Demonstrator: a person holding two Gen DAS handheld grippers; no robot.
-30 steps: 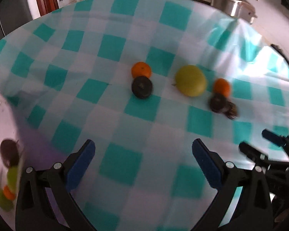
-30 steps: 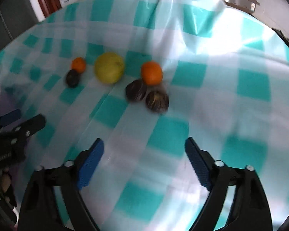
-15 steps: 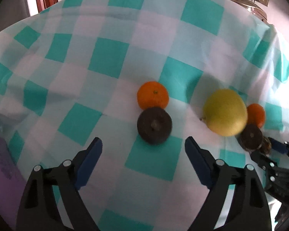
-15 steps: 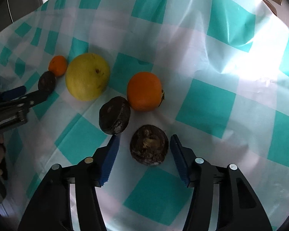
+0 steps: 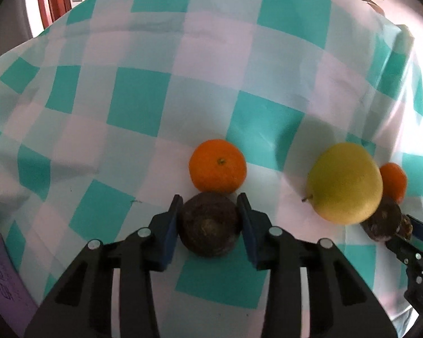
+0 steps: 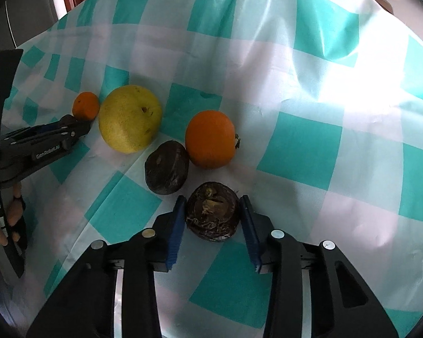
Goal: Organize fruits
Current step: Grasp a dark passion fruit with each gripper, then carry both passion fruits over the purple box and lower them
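Grasping stage: left gripper (image 5: 210, 209) jaws pinch a dark round fruit (image 5: 210, 224); right gripper (image 6: 213, 214) jaws bracket a dark scarred fruit (image 6: 213, 211), contact unclear. Both on checked tablecloth (image 5: 143, 107). Beyond: oranges, yellow pear. Next: lift straight.

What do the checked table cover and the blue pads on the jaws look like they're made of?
Teal-and-white checked table cover: probably thin plastic or coated fabric, since it shows glossy glare and sharp creases. Blue pads: apparently rubber or soft plastic, matte with a ribbed edge.
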